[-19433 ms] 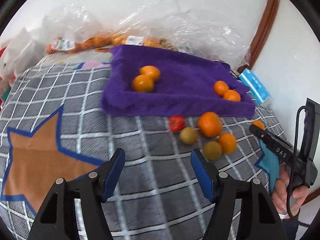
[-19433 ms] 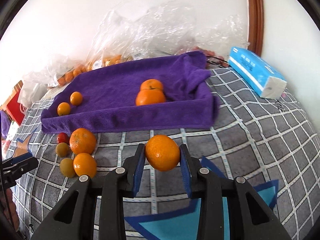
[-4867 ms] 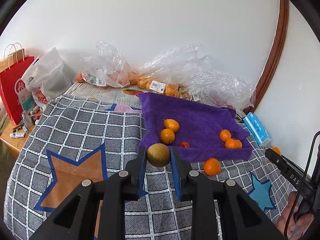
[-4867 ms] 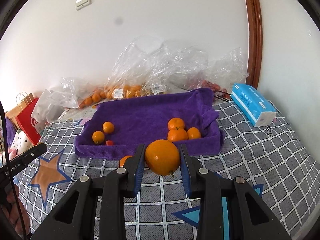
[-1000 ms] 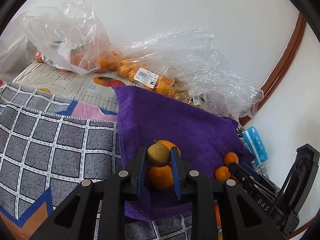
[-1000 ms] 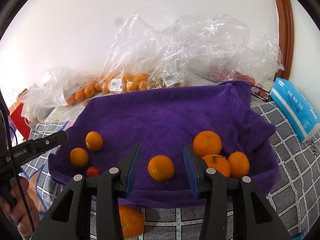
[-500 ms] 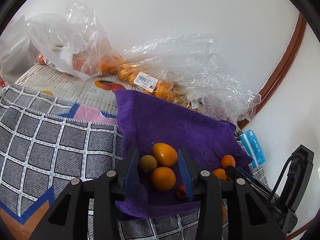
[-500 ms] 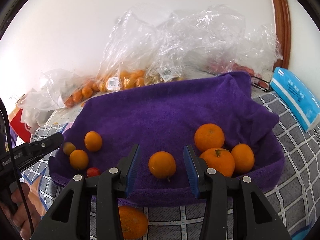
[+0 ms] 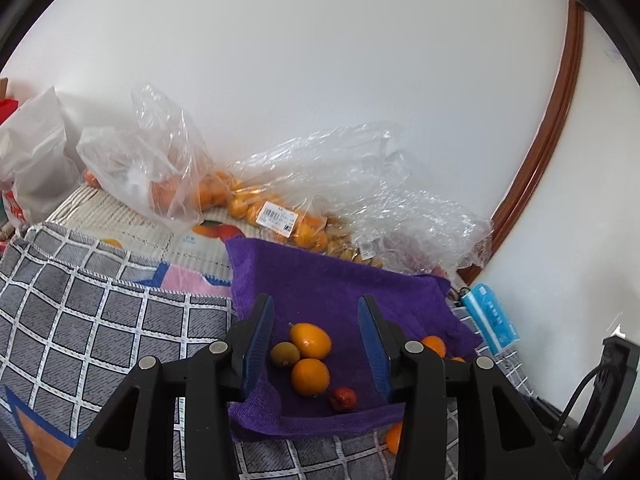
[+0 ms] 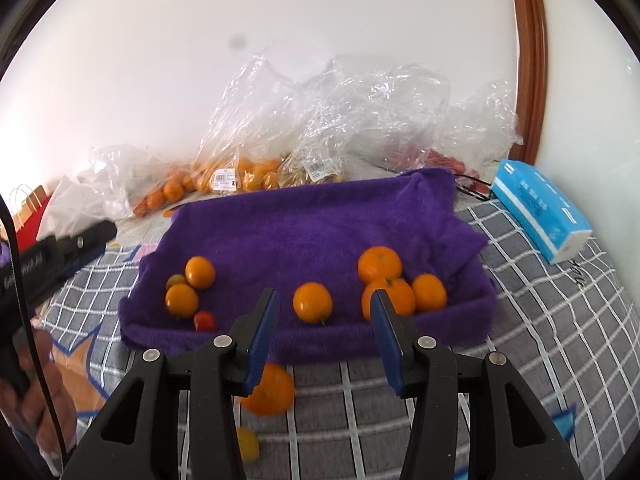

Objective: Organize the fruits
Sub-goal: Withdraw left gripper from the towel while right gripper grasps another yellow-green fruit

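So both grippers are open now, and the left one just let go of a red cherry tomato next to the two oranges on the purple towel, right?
Not the tomato. In the left wrist view the open left gripper frames a greenish-brown fruit beside the two oranges on the purple towel. The right gripper is open too.

On the purple towel (image 10: 312, 224) lie a left cluster of two oranges (image 10: 182, 300), an olive fruit (image 9: 285, 354) and a red one (image 10: 205, 320), a lone orange (image 10: 312, 303) mid-front, three oranges (image 10: 380, 265) touching at right.
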Demonstrator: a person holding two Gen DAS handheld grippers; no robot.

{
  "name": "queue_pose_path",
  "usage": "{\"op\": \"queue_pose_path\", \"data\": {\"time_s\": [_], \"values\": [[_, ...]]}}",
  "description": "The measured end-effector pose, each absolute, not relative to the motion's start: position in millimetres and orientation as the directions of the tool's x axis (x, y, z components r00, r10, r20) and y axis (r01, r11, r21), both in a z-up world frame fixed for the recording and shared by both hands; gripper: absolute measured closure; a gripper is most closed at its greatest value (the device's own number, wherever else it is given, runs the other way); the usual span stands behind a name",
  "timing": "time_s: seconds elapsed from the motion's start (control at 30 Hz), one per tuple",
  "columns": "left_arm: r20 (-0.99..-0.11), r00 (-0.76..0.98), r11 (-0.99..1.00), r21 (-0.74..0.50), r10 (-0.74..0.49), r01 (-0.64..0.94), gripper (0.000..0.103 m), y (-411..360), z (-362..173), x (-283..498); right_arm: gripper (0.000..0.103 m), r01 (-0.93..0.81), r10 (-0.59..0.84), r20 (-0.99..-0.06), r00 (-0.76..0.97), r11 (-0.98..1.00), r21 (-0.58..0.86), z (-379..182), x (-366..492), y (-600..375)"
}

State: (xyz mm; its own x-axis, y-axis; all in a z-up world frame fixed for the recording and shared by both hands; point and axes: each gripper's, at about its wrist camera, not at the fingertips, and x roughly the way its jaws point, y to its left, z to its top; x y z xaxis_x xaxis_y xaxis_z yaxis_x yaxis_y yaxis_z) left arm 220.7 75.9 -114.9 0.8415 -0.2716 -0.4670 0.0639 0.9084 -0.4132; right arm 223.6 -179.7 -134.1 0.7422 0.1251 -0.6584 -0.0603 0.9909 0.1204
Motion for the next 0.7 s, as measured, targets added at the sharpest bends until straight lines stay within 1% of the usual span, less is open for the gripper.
{"op": "queue_pose_path", "data": {"time_s": [0.1, 0.17, 0.3, 0.43, 0.6, 0.7], "values": [[-0.495, 0.827, 0.912, -0.406, -0.268, 0.052, 0.061, 75.9, -105.8, 213.3, 0.056, -0.049, 0.117, -0.667, 0.736, 0.991, 0.121, -132.3, 210.6, -181.7], [-0.505, 0.820, 0.913, -0.405, -0.271, 0.052, 0.059, 77.7, -103.5, 205.3, 0.055, -0.047, 0.117, -0.676, 0.728, 0.992, 0.121, -132.8, 204.5, -182.0], [-0.543, 0.813, 0.943, -0.331, -0.209, 0.021, 0.058, 80.9, -109.7, 183.0, 0.055, -0.051, 0.114, -0.700, 0.705, 0.993, 0.110, -141.8, 193.0, -177.6], [-0.598, 0.788, 0.961, -0.273, -0.146, -0.029, 0.058, 88.2, -133.4, 168.1, 0.056, -0.070, 0.134, -0.706, 0.696, 0.990, 0.119, -149.6, 181.5, -169.2], [-0.688, 0.719, 0.964, -0.246, -0.098, -0.104, 0.058, 101.6, -171.0, 151.6, 0.056, -0.115, 0.165, -0.701, 0.694, 0.986, 0.119, -155.2, 168.6, -156.4], [-0.706, 0.706, 0.964, -0.226, -0.062, -0.142, 0.058, 106.3, -182.6, 142.5, 0.056, -0.146, 0.196, -0.706, 0.681, 0.980, 0.132, -161.4, 164.5, -152.0]]}}
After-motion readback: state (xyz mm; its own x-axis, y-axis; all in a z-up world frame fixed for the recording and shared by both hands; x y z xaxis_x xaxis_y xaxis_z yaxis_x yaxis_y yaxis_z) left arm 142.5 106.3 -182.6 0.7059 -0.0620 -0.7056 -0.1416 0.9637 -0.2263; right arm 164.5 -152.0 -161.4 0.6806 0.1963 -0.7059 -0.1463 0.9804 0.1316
